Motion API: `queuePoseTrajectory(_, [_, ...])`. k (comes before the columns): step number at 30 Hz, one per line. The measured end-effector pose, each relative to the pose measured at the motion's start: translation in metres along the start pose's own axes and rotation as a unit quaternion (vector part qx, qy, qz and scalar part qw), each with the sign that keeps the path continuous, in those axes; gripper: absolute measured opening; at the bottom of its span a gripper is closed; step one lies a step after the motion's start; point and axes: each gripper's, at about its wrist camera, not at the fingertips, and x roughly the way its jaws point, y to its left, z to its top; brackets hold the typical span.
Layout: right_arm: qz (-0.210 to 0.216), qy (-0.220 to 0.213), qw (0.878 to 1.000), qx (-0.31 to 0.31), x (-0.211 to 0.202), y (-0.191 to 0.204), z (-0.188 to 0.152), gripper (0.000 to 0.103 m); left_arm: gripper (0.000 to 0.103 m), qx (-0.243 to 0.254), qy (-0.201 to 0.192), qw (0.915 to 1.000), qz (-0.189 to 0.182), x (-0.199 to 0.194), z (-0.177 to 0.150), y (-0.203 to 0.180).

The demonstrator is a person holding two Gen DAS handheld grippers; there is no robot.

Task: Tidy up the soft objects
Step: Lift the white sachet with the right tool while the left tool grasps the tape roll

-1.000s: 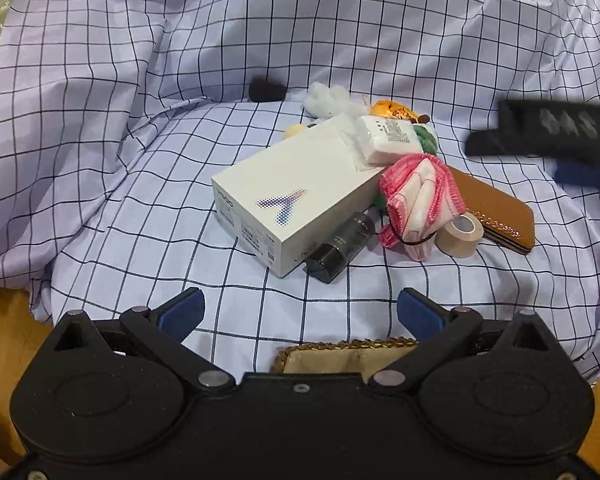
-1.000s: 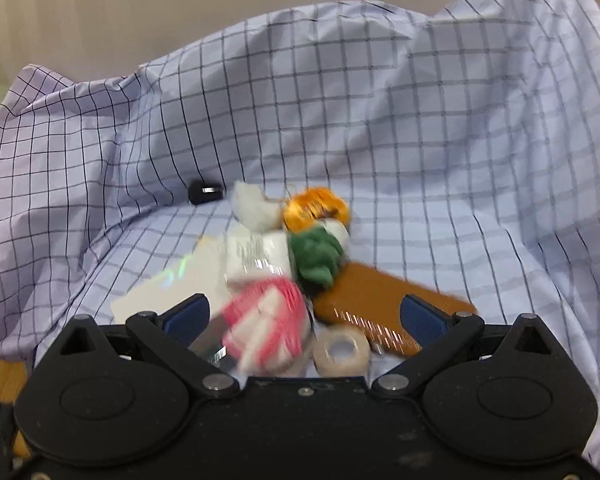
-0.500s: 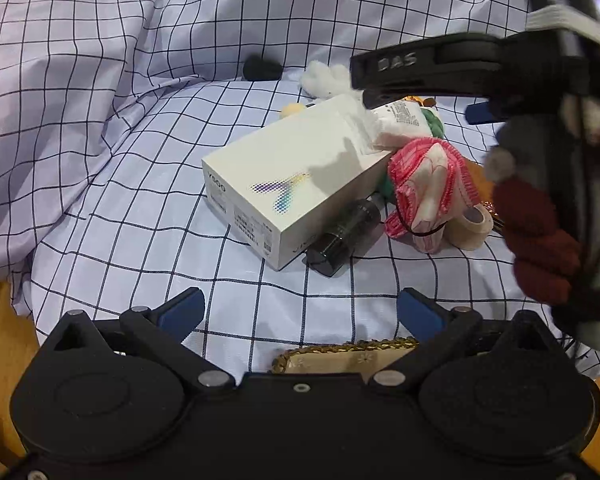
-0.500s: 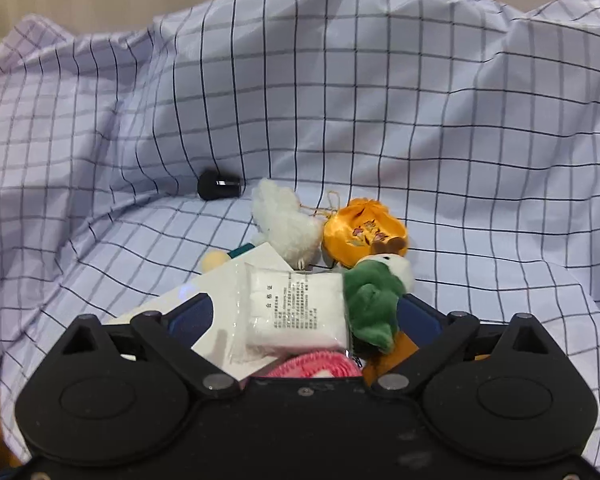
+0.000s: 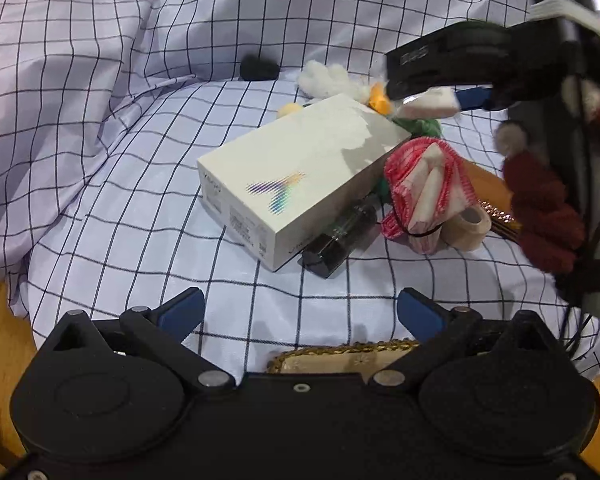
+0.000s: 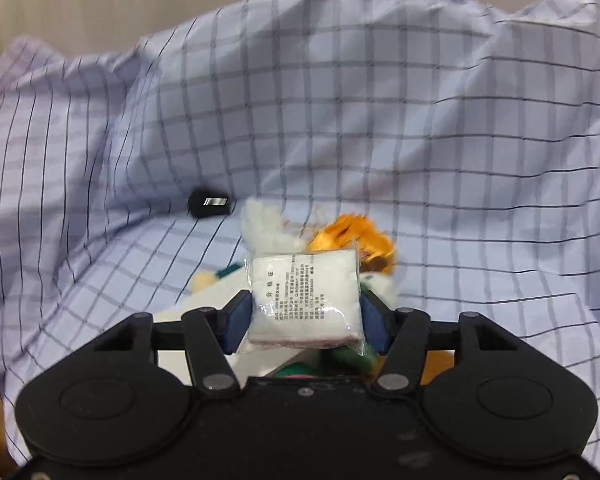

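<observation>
Your left tool (image 5: 300, 314) hangs tilted down, its jaws wide and empty, above the checked cloth (image 5: 100, 168), while your right tool (image 6: 306, 322) is closing on the white packet (image 6: 306, 298), its black print too small to read, above the white box (image 5: 296, 180).

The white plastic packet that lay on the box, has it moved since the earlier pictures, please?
Yes. The white packet has risen off the white box, and the right claw is closing on it.
</observation>
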Motion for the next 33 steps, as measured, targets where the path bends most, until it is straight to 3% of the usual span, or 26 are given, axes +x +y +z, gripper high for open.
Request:
queuePoseTrajectory(8, [-0.033,-0.022,0.998,0.056,-0.052,-0.056,-0.012,0.058,0.099,0.016,-0.011,0.9998,-0.009,-0.002,0.012,-0.018])
queuePoseTrajectory(13, [-0.077,-0.019,0.994,0.07,-0.074,-0.082,-0.041,0.058,0.099,0.041,-0.012,0.9988,-0.022,-0.001,0.017,-0.04])
queuePoseTrajectory(18, [-0.089,-0.01,0.991,0.103,-0.093,-0.104,-0.069,0.058,0.099,0.067,-0.012,0.9967,-0.044,0.001,0.02,-0.064])
queuePoseTrajectory(22, [-0.09,0.001,0.989,0.116,-0.103,-0.114,-0.088,0.058,0.096,0.074,-0.002,0.9967,-0.035,0.013,0.015,-0.071])
queuePoseTrajectory(24, [-0.092,0.003,0.989,0.116,-0.107,-0.114,-0.095,0.058,0.09,0.057,0.0,0.998,-0.027,0.017,0.014,-0.066])
queuePoseTrajectory(28, [-0.085,0.008,0.988,0.128,-0.107,-0.116,-0.101,0.059,0.089,-0.02,0.021,0.9994,-0.019,0.025,0.014,-0.046])
queuePoseTrajectory(33, [-0.083,0.008,0.988,0.127,-0.106,-0.113,-0.106,0.059,0.089,-0.141,0.02,0.9898,0.01,0.029,0.016,-0.021])
